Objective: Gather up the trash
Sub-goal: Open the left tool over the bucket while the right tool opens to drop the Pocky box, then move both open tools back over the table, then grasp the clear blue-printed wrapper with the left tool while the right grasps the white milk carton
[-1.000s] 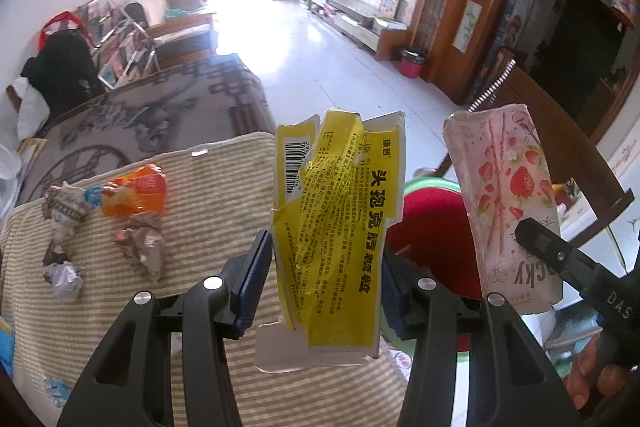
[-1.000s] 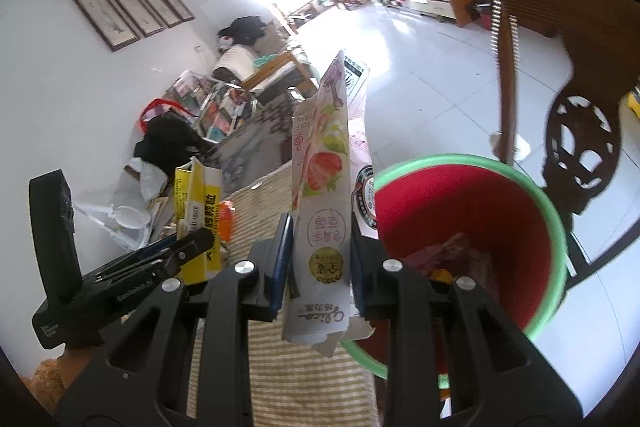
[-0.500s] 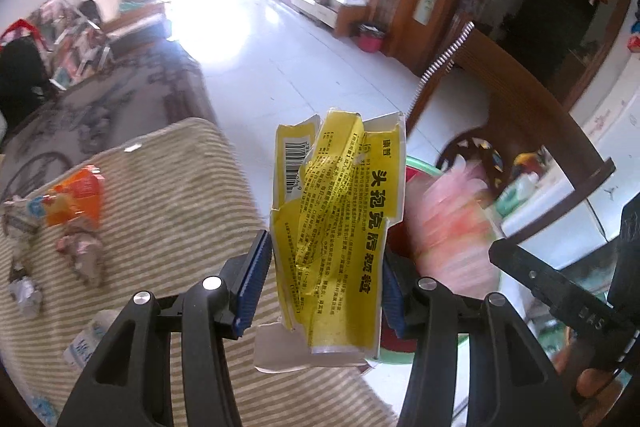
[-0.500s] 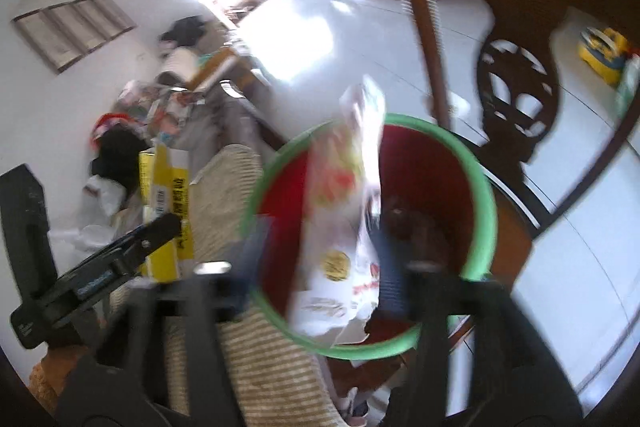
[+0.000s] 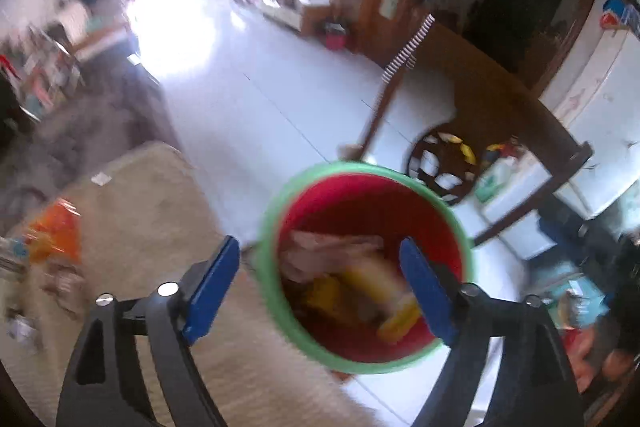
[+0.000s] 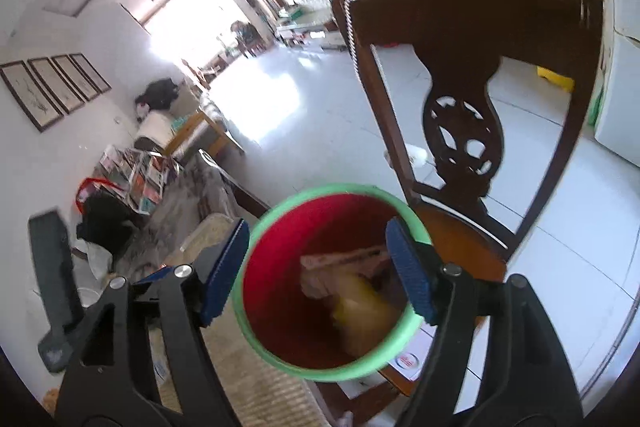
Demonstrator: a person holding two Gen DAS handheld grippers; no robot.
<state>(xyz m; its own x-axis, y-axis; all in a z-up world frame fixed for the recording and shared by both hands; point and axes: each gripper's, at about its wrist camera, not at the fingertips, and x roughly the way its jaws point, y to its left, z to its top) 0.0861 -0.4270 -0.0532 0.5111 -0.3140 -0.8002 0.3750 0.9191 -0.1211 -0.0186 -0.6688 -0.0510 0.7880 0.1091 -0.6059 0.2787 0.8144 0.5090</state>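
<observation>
Trash [image 5: 360,279] lies inside the red bin with the green rim [image 5: 280,311], which stands beside the striped counter [image 5: 144,211]: a yellow wrapper [image 6: 360,307] and pale packaging, both blurred. Your left claw [image 5: 320,287] hangs over the bin, its jaws opening wide with nothing between the blue pads. Your right claw [image 6: 318,267] is above the same bin, jaws likewise opening and empty. More wrappers, including an orange one [image 5: 56,235], remain on the counter. A wooden chair [image 6: 472,131] stands behind the bin.
</observation>
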